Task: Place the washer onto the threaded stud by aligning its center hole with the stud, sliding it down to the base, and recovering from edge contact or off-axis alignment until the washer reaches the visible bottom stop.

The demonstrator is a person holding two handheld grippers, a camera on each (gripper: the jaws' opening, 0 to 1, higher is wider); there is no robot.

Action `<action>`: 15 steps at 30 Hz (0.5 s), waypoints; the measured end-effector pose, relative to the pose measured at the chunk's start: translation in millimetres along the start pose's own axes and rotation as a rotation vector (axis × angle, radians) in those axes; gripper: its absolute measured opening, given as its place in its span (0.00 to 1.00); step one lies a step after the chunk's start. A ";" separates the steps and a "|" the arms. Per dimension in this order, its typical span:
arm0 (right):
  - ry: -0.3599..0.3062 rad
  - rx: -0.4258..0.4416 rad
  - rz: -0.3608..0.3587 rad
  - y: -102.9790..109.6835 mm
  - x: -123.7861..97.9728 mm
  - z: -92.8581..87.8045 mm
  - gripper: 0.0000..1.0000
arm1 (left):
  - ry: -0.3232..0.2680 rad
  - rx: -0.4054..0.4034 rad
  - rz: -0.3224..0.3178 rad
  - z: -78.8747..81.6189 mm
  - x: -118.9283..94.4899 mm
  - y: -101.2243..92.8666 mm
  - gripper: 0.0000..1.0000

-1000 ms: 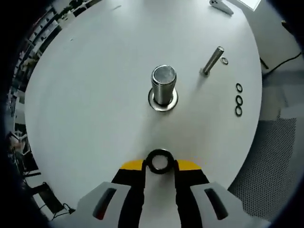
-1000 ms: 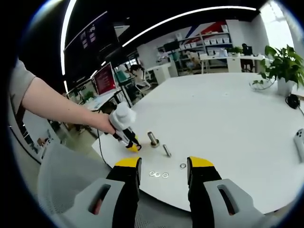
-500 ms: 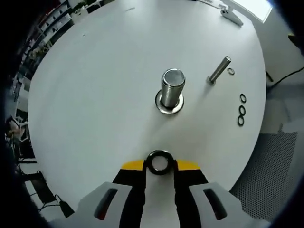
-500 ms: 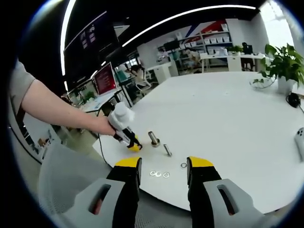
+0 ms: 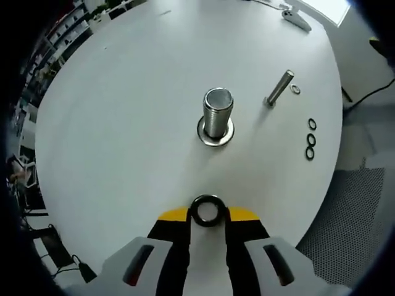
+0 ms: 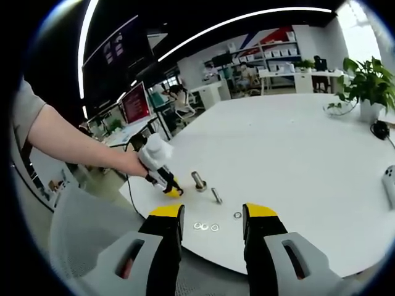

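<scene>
While your left gripper (image 5: 208, 213) pinches the dark washer (image 5: 207, 209) between its yellow-tipped jaws, the washer hangs above the white surface (image 5: 123, 111), apart from the threaded stud (image 5: 217, 113) and nearer the camera in the left gripper view. The stud stands upright on its round metal base flange (image 5: 215, 132), with its flat top facing you. Beyond it and to the right in that view, a slimmer bolt (image 5: 278, 87) stands on the surface, leaning away in the fisheye picture, with a small pale ring (image 5: 295, 89) just beside its upper end. Three more dark rings (image 5: 310, 139) lie in a short line near the surface's edge, well apart from the stud. A small white object (image 5: 295, 18) rests at the far side of the surface.

In the right gripper view, your right gripper (image 6: 211, 225) is held with its jaws spread apart and nothing between them, near the surface's rim. From there you can see your left hand (image 6: 133, 164) carrying the left gripper (image 6: 168, 185) low over the surface, just beside the stud (image 6: 198, 180); the bolt (image 6: 216, 195) stands close on the other side of the stud. The spare rings (image 6: 205, 227) lie between your right gripper's jaws in the picture. A potted plant (image 6: 369, 89) stands at the far right of the surface.
</scene>
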State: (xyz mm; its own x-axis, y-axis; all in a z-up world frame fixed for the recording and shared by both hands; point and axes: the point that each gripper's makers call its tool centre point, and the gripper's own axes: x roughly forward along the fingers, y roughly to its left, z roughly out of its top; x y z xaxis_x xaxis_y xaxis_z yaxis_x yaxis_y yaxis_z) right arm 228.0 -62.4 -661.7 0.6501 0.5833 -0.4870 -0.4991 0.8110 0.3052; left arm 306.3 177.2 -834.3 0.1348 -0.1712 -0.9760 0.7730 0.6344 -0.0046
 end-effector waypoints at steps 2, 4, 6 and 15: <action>-0.002 0.004 -0.001 -0.5 -0.1 0.2 0.40 | -0.011 0.011 0.001 3.8 -2.7 0.3 0.18; 0.003 0.004 -0.001 -0.3 -0.1 -0.8 0.40 | -0.024 0.023 0.005 8.9 -6.8 1.4 0.18; 0.010 -0.004 0.003 0.8 1.0 -1.6 0.40 | -0.036 0.020 0.003 13.2 -9.8 2.7 0.18; 0.011 -0.002 0.011 2.6 1.0 -1.7 0.40 | -0.147 0.043 0.020 46.5 -32.7 7.2 0.19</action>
State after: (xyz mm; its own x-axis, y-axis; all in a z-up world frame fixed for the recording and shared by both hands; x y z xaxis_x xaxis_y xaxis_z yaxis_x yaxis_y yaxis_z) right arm 226.4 -59.9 -662.8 0.6384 0.5915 -0.4926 -0.5074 0.8046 0.3085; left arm 336.3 152.3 -792.3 0.2370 -0.2698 -0.9333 0.7949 0.6061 0.0266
